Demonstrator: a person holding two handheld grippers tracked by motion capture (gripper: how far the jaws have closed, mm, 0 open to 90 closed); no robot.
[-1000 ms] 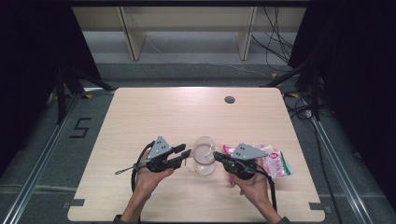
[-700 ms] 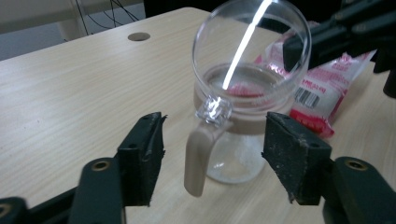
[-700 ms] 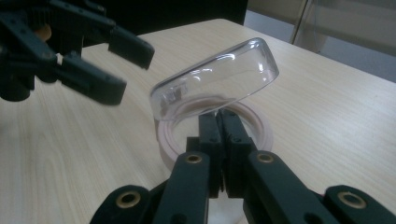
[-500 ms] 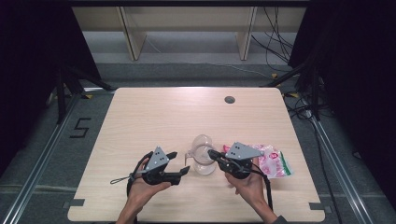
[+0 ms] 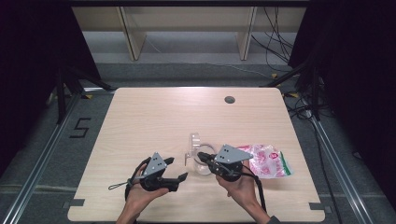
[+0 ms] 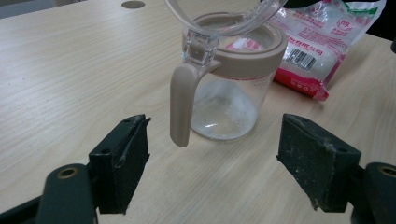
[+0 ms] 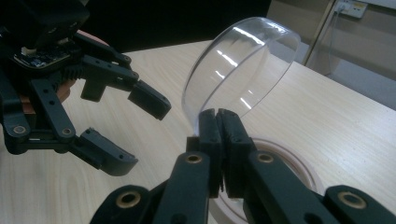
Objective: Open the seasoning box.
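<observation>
Lid raised, left jaws released.

My right gripper pinches the clear lid at its edge, tilted open over the jar. My left gripper has just opened wide and backed off; the jar's handle stands free beyond its fingers. I judge the jar ready for filling from the bag.

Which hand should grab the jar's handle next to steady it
Left, probably. The left gripper stands open, with the beige handle just beyond its jaws. The right gripper is shut on the edge of the clear lid, holding it up.
</observation>
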